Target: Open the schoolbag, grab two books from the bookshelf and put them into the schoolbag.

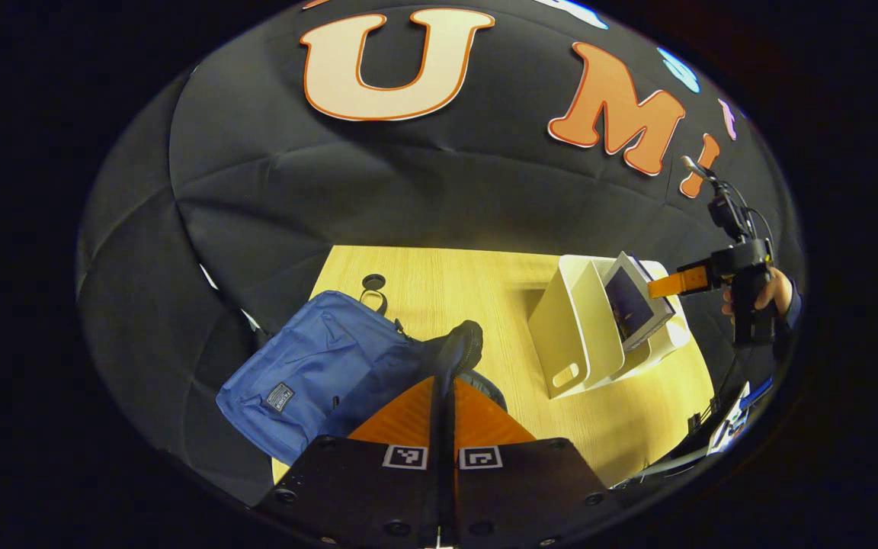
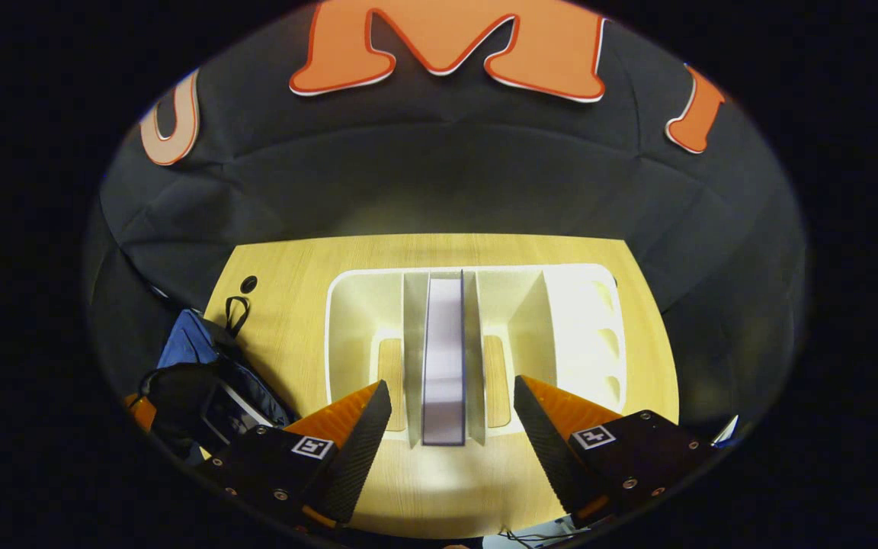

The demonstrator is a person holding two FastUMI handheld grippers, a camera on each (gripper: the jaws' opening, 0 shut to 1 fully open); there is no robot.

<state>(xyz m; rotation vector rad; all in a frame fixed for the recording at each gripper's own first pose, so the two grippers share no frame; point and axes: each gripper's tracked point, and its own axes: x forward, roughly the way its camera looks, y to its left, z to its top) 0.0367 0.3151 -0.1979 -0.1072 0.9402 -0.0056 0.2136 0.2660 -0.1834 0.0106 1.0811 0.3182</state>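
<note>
1. Left gripper view: the left gripper (image 1: 447,381) is seen with its fingers closed flat together, pinching a dark flap of the schoolbag (image 1: 317,374) at the bag's upper edge. The blue schoolbag lies at the near left corner of the counter (image 1: 447,290).
2. Same view, farther off: the right gripper (image 1: 664,286) is held by a hand (image 1: 770,293) beside the white bookshelf (image 1: 572,335), its finger at the top of a book (image 1: 633,305) that stands tilted in the rack.
3. The bag is judged soft and limp; the cloth is likely to sag once let go, so the mouth is best held up by its edge.
4. Right gripper view: the right gripper (image 2: 450,415) is seen with fingers spread wide, one on each side of the book (image 2: 443,358), touching nothing. The book stands on edge in a middle slot of the bookshelf (image 2: 584,335), between two dividers.
5. The schoolbag (image 2: 203,381) lies at the left, well apart from the rack.
6. The book is judged stiff, fairly thick and moderately heavy, with a smooth, possibly slippery cover. Hold is best taken across both covers at the near exposed end, with firm pressure, since the dividers leave little room deeper in.
</note>
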